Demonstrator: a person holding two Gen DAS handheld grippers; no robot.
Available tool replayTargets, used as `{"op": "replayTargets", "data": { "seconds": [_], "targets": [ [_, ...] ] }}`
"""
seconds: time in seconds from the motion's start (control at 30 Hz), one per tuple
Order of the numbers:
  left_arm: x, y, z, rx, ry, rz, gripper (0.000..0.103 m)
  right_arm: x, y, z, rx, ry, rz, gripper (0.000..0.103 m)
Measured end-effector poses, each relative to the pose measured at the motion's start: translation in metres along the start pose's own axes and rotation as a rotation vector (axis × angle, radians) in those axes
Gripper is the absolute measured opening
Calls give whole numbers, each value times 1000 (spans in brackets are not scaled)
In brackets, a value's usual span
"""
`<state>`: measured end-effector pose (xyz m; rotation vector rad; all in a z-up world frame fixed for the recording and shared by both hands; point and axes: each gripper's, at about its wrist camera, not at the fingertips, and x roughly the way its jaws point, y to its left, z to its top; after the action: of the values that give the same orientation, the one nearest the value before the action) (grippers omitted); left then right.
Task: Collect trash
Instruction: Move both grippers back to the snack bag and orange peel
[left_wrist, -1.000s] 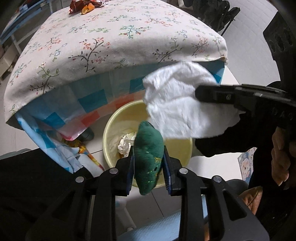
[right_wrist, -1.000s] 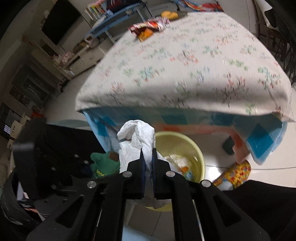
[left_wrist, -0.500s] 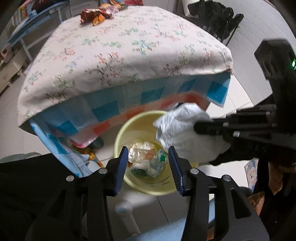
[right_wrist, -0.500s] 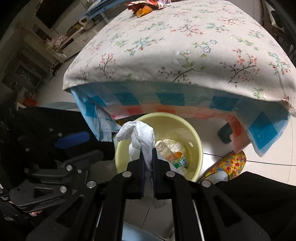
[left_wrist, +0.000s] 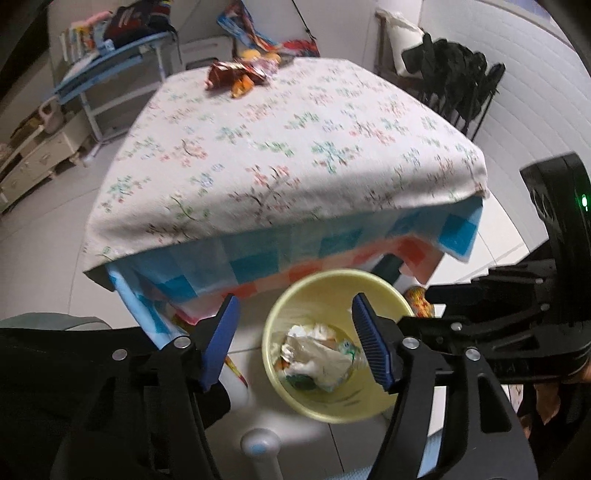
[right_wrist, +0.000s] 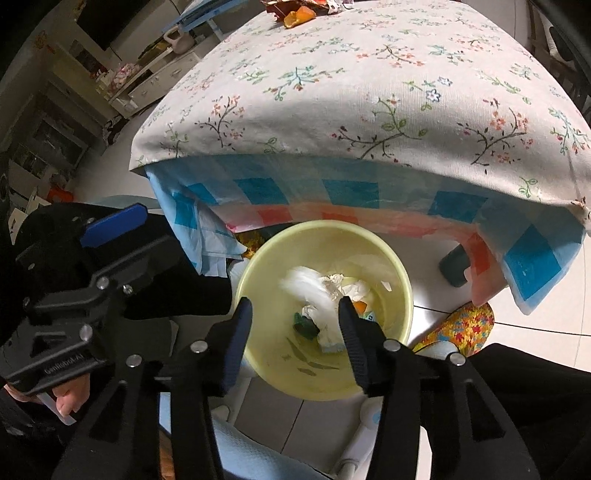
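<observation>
Crumpled white tissue (right_wrist: 317, 291) lay inside the yellow bin (right_wrist: 400, 288), below the table edge (right_wrist: 332, 162). Right gripper (right_wrist: 295, 325) and left gripper (left_wrist: 295, 332) hung above the bin, jaws wide apart and empty, evidently for dropping. Snack wrappers (left_wrist: 236, 75) lay on the table's far side.

ahead of our fingers stands a table (left_wrist: 288, 155) under a floral cloth (right_wrist: 369, 92), a blue and red checked sheet hanging below its near edge. snack wrappers (left_wrist: 236, 75) lie at its far end. below us, a yellow bin (right_wrist: 400, 295) sits on the tiled floor (right_wrist: 535, 332).
</observation>
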<state>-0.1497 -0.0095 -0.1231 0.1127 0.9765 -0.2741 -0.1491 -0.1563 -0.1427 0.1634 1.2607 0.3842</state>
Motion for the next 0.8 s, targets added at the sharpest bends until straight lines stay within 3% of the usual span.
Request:
{"op": "replayTargets", "data": {
  "seconds": [0.23, 0.57, 0.8],
  "targets": [
    [-11, 18, 8, -86, -75, 32, 69, -9, 3, 4, 6, -57, 8, 56],
    [-22, 44, 34, -167, -143, 54, 73, -48, 19, 22, -9, -289, 10, 66],
    [-17, 68, 71, -202, -160, 65, 75, -46, 16, 56, 25, -325, 34, 69]
  ]
}}
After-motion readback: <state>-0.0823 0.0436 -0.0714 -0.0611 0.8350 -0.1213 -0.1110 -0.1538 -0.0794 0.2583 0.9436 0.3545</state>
